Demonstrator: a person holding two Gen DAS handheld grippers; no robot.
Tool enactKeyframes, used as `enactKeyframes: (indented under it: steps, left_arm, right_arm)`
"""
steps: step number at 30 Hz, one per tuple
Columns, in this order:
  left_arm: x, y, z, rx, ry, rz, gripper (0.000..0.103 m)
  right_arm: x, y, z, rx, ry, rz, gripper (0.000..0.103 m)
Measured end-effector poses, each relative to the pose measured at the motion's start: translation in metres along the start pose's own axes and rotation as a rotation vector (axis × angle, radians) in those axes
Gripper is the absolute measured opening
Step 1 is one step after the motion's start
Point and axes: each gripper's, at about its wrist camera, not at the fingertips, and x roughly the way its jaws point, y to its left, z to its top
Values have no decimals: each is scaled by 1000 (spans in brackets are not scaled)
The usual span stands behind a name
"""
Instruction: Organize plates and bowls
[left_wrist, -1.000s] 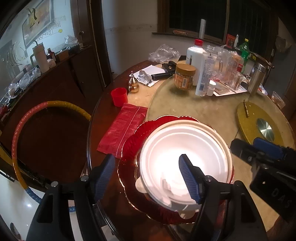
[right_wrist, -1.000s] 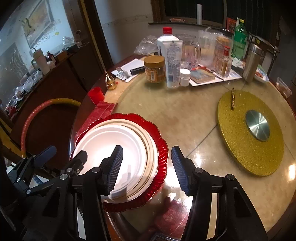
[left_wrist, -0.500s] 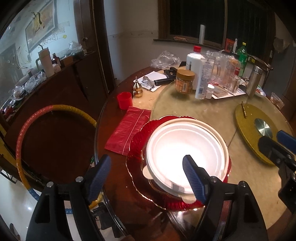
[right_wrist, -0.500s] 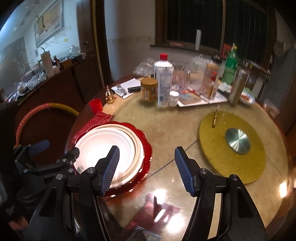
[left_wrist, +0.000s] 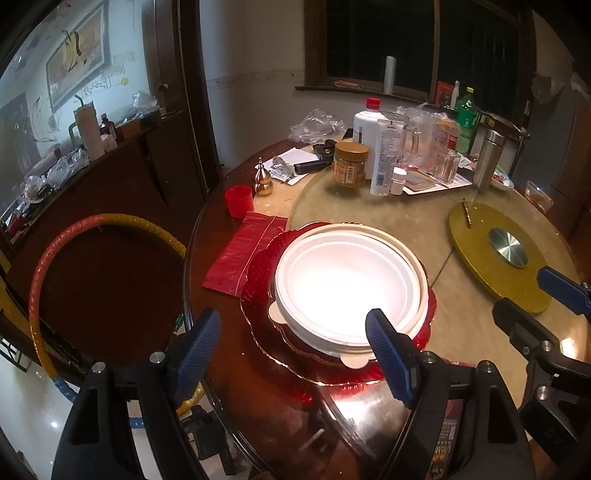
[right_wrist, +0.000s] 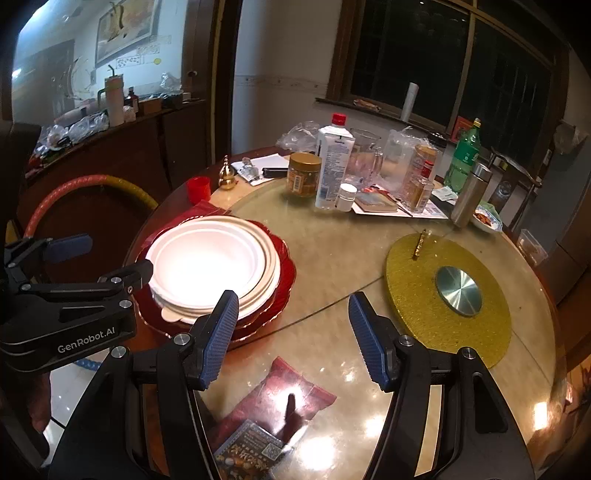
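Plain white round bowl (left_wrist: 349, 284) on cream scalloped plates (left_wrist: 419, 269), over a glossy red ribbed platter (left_wrist: 266, 325); at two o'clock, glittery gold round disc (right_wrist: 417, 291); both grippers' finger pads (right_wrist: 218, 336) are textured blue.

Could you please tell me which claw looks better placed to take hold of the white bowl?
Probably the left claw: open, with the white bowl directly ahead; the right claw points beside the stack.

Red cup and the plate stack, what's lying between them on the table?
A flat red plastic bag lies between the red cup and the plate stack, its near edge tucked under the stack's red plate; the left wrist view shows it best.
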Motion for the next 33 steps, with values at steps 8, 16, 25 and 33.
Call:
enactKeyframes:
  steps: [8,16,25,33]
  left_arm:
    - [-3,-3,-2,6,-7,-16,81]
    - [-5,-4,-3,3,-12,-18,81]
    - [-3,-7,0,2,13,-28,81]
    - [0,-4,-1,-16,6,37,102]
  right_arm:
    - [6,1,1,-12,9,19,63]
    - [11,6,3,-25,8,39,63]
    - [12,7,5,-30,7,43,63]
    - [15,2,6,-18,6,48,63]
